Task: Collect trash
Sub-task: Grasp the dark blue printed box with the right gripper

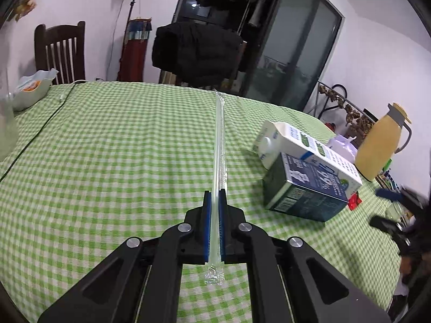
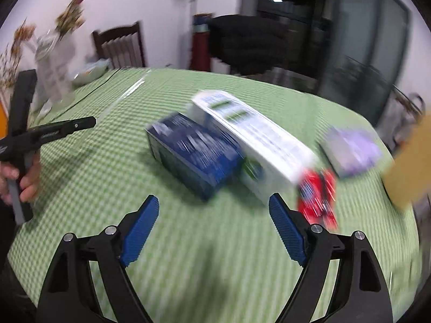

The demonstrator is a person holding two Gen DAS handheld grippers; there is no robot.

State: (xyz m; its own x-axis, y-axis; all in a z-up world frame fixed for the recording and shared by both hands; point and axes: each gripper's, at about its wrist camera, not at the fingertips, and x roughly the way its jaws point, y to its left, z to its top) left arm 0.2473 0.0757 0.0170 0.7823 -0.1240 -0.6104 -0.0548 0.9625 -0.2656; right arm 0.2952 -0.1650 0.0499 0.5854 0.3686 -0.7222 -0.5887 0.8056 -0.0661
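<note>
My left gripper (image 1: 215, 196) is shut on a long clear plastic straw wrapper (image 1: 219, 140) that sticks out forward above the green checked tablecloth (image 1: 107, 145). A white milk carton (image 1: 309, 150) lies on its side across a dark blue carton (image 1: 304, 191), with a red wrapper (image 1: 354, 202) beside them. In the blurred right wrist view my right gripper (image 2: 214, 204) is open and empty, just short of the blue carton (image 2: 194, 150), the white carton (image 2: 256, 137) and the red wrapper (image 2: 317, 196). The left gripper (image 2: 54, 132) shows at far left.
A yellow thermos jug (image 1: 382, 145) and a crumpled purple-white bag (image 1: 342, 145) stand at the table's right edge. A white bowl (image 1: 32, 86), a glass vase (image 2: 54, 64) and a black cable (image 1: 37, 132) are at the left. Chairs stand behind the table.
</note>
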